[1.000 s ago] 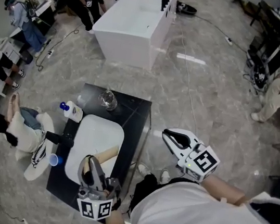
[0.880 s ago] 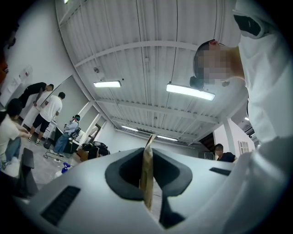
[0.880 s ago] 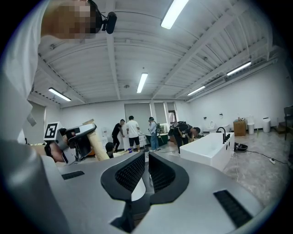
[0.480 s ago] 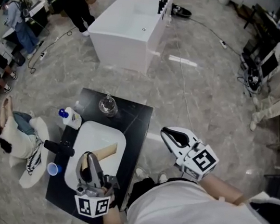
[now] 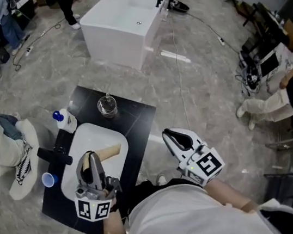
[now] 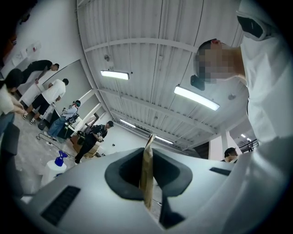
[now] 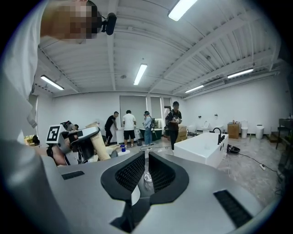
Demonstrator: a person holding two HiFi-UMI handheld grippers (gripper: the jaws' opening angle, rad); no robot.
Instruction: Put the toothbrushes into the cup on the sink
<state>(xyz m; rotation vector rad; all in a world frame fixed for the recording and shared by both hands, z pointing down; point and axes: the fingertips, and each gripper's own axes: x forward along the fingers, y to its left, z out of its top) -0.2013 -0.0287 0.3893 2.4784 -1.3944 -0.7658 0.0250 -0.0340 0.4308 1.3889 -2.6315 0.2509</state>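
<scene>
The left gripper (image 5: 89,161) hung over the white sink (image 5: 85,137) with its jaws clamped on a flat tan paper package (image 5: 110,151). In the left gripper view the package showed edge-on, pinched between the two pads. It was probably a toothbrush in a kraft wrapper, though no view showed the brush itself. The package stuck out above the basin toward its far right side and seemed to touch nothing but the jaws.

The right gripper (image 5: 170,136) was held off the right edge of the black desk (image 5: 138,119), over the floor. Its jaws were drawn together with nothing between them.

A clear glass cup (image 5: 107,105) stood on the desk just beyond the far end of the sink, well apart from the held package. No toothbrush could be seen in it. A small blue cup (image 5: 48,180) sat at the near left of the basin, close to the black tap (image 5: 55,155). A white bottle with a blue cap (image 5: 64,120) stood at the basin's far left corner.

Judged from this, the task was at an early stage: one package was in hand and none was in a cup. What remained was to carry it to the cup, most likely the glass one, stand it end-down over the mouth, lower it in and let go. No other toothbrush was visible on the desk, so how many were left could not be told.
</scene>
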